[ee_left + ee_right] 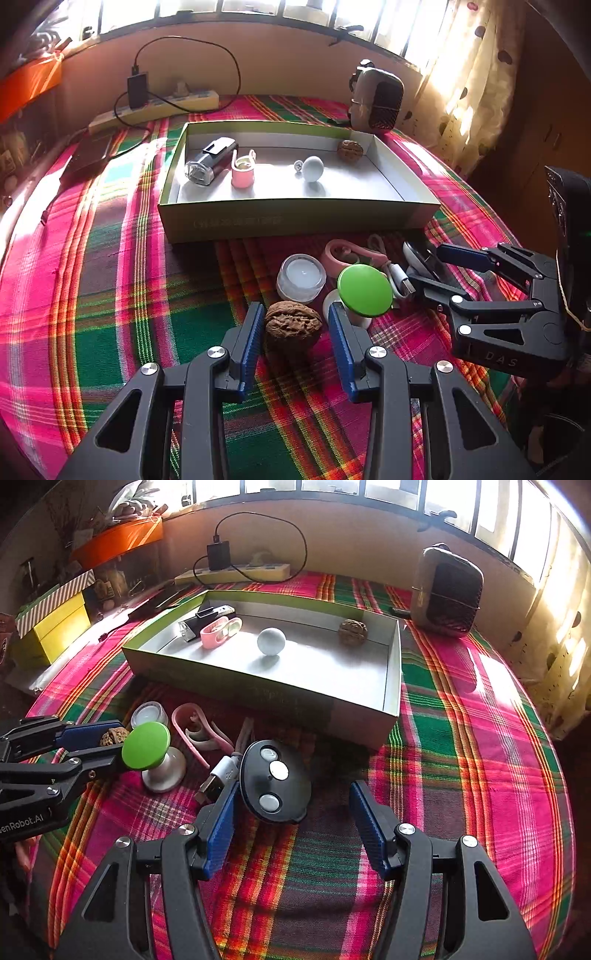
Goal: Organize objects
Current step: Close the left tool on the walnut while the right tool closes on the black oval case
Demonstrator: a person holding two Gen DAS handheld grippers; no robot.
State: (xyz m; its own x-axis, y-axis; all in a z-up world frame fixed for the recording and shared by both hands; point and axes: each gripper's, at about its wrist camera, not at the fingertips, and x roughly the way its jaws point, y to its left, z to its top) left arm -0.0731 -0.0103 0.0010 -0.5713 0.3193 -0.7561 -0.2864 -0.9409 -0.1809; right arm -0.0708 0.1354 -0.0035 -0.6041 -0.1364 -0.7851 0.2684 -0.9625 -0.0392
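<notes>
Left gripper (295, 332): jaws wide, straddling a wrinkled brown walnut (293, 325) on the plaid cloth (110, 295) near the box's (295, 221) front wall; contact cannot be confirmed. Right gripper (291, 823): jaws wide, left pad beside a black oval remote (275, 784) bearing three pale buttons, nothing held. Casing reads "enRobot.AI".

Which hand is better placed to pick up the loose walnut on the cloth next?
Left. The left gripper already has its open jaws either side of the walnut, though the pads don't appear to press it yet. The right gripper sits at the black oval device, farther off.
</notes>
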